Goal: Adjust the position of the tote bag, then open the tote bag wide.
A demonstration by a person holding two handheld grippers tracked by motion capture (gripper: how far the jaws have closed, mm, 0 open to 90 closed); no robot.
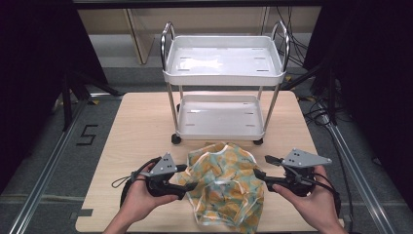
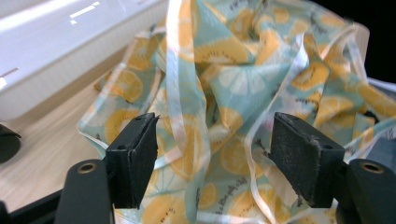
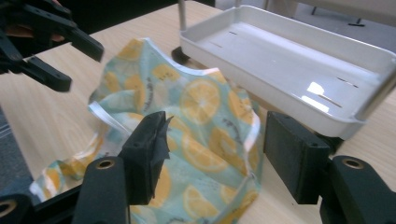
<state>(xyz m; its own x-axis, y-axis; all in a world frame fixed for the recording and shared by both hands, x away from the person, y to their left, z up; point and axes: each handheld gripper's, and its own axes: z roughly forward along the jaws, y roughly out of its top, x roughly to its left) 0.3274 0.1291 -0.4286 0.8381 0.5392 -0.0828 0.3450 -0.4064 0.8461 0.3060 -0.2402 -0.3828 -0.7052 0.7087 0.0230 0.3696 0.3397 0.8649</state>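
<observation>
In the high view, your cloth point(image 1: 225, 183) lies crumpled at lower centre, between the left gripper point(image 1: 186, 176) and right gripper point(image 1: 260, 166), both gaping, neither nearer. In the left gripper view, cloth point(image 2: 243, 84) folds rise between and beyond open jaws, unpinched. In the right gripper view, cloth point(image 3: 196, 107) sits ahead, slightly left, jaws open.

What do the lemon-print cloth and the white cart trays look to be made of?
Lemon-print cloth: thin, slightly sheer fabric with a glossy ribbon-like border; it crumples in soft folds, perhaps chiffon or polyester. White cart trays: likely moulded plastic or coated metal, smooth and glossy with rounded rims and light glare.
</observation>
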